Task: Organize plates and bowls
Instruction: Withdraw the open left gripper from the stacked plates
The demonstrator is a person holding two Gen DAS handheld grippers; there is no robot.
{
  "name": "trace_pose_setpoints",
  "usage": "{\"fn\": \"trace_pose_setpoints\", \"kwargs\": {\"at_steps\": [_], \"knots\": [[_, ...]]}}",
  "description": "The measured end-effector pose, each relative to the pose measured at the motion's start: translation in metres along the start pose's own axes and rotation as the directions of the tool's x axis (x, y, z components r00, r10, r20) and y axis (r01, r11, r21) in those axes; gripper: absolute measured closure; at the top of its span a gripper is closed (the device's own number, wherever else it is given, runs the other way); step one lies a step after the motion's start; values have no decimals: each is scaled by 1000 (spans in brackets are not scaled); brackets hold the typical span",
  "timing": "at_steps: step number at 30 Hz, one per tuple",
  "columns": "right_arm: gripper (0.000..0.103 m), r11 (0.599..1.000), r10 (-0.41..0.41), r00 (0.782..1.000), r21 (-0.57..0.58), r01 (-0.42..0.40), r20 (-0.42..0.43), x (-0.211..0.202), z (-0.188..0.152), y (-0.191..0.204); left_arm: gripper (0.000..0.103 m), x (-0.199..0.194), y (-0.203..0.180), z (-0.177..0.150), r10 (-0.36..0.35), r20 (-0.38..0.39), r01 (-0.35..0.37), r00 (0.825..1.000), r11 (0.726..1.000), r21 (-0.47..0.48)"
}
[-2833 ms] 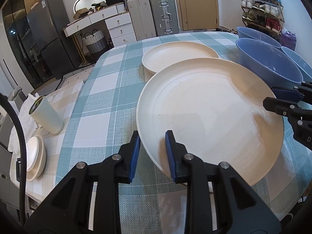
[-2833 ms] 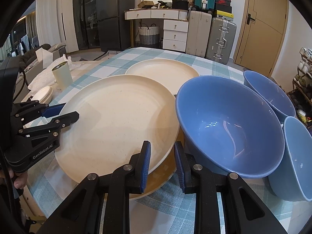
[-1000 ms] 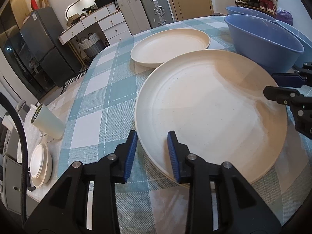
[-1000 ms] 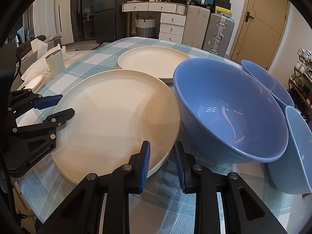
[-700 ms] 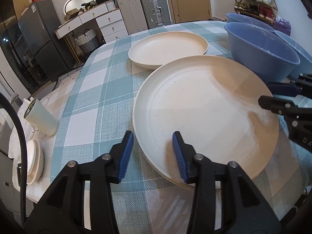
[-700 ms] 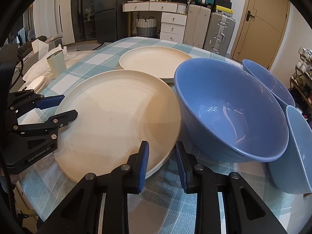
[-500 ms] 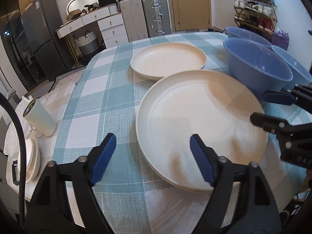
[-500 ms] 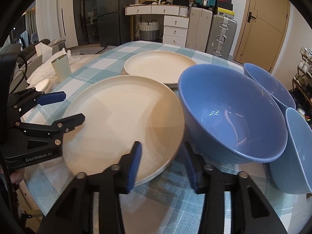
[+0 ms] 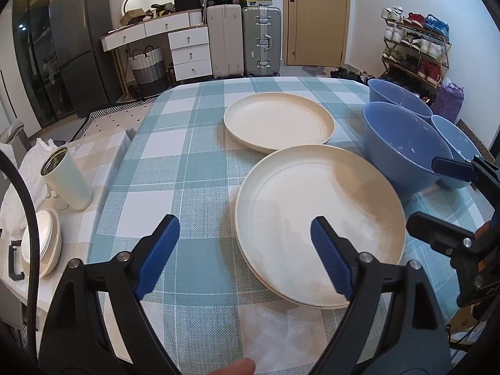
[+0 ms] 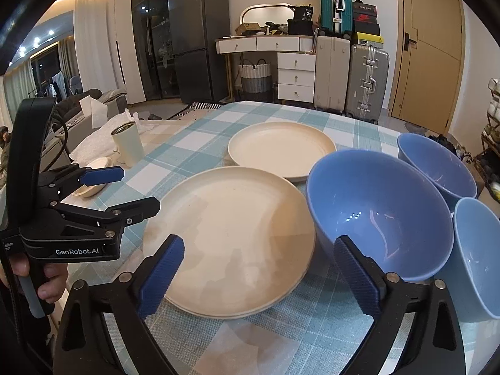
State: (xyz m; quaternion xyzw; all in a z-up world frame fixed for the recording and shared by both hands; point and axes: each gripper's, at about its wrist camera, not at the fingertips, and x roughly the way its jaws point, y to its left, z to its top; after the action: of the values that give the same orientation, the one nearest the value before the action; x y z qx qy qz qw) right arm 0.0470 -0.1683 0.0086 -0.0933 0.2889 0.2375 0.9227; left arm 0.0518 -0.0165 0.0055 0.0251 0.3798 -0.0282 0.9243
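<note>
Now both grippers hang over the desk with nothing in them. The left gripper has just been opening its fingers, and they are spread wide, with nothing between the blue pads but checked cloth and the near edge of the big cream plate. The right gripper has been opening its fingers too, and they stand wide apart, one pad over the big cream plate's near rim and one in front of the big blue bowl, touching neither.

The big cream plate lies flat on the desk, and a second rim peeks out just under it (so it looks like two plates stacked, though the lower one is mostly hidden). Behind the big cream plate, nearly touching its far edge, sits a smaller cream plate. Right beside the big cream plate, on the side of the right gripper, is the big blue bowl, upright and very close to it. Two more blue bowls crowd against that bowl, farther from the plate.

Well away from the big cream plate, past the desk's other edge, stand a pale cup and some small white dishes.
</note>
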Motion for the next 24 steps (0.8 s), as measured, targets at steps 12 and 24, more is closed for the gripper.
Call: {"fn": "trace_pose_setpoints", "kwargs": {"at_steps": [12, 24], "knots": [[1, 998, 47, 999, -43, -46, 26, -4, 30, -9, 2, -13, 5, 14, -1, 39, 3, 999, 999, -44], [1, 997, 72, 997, 7, -72, 17, 6, 61, -39, 2, -12, 9, 51, 14, 58, -9, 998, 997, -82]]}}
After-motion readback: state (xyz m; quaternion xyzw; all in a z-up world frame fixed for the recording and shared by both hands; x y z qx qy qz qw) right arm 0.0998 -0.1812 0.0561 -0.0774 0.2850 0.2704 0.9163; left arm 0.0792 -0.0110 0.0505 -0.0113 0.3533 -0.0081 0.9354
